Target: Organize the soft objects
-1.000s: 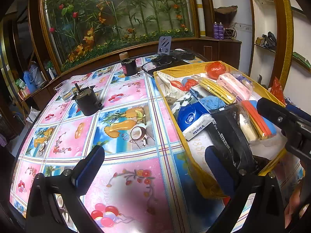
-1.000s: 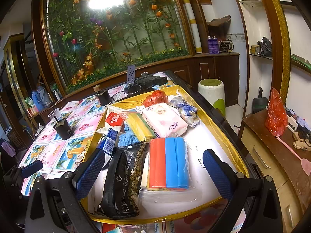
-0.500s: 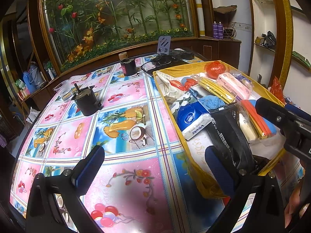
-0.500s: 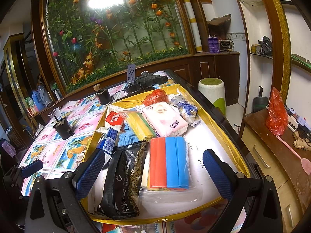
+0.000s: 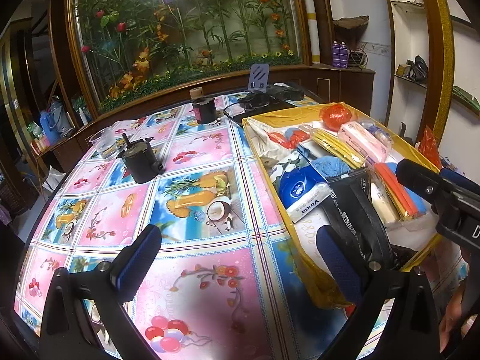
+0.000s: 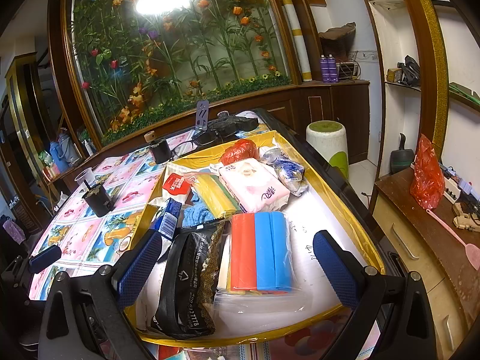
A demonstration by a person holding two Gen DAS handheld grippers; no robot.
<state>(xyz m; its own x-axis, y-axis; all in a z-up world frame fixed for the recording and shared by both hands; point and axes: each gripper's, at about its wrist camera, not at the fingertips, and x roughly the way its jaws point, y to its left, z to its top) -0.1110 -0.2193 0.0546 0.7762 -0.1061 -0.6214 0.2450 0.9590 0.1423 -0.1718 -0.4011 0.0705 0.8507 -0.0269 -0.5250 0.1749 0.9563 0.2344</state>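
A yellow-lined tray (image 6: 345, 207) (image 5: 420, 153) on the table's right side holds several soft packs. In it lie a black pouch (image 6: 189, 285) (image 5: 357, 210), a red and blue sponge pack (image 6: 261, 252), a pink tissue pack (image 6: 255, 186) (image 5: 364, 141), yellow cloths (image 6: 216, 192), a blue cloth (image 6: 195, 214) and a blue Vinda tissue pack (image 5: 300, 192). My right gripper (image 6: 237, 267) hovers open over the tray's near end, above the pouch and sponges. My left gripper (image 5: 237, 264) stands open over the patterned tablecloth, its right finger at the tray's near left corner. Both hold nothing.
On the floral tablecloth (image 5: 180, 210) stand a black pot (image 5: 141, 162), a clear plastic cup (image 5: 105, 144) and a small dark jar (image 5: 204, 111). Black glasses and a device (image 6: 228, 126) lie at the far edge. A wooden side cabinet (image 6: 420, 240) stands to the right.
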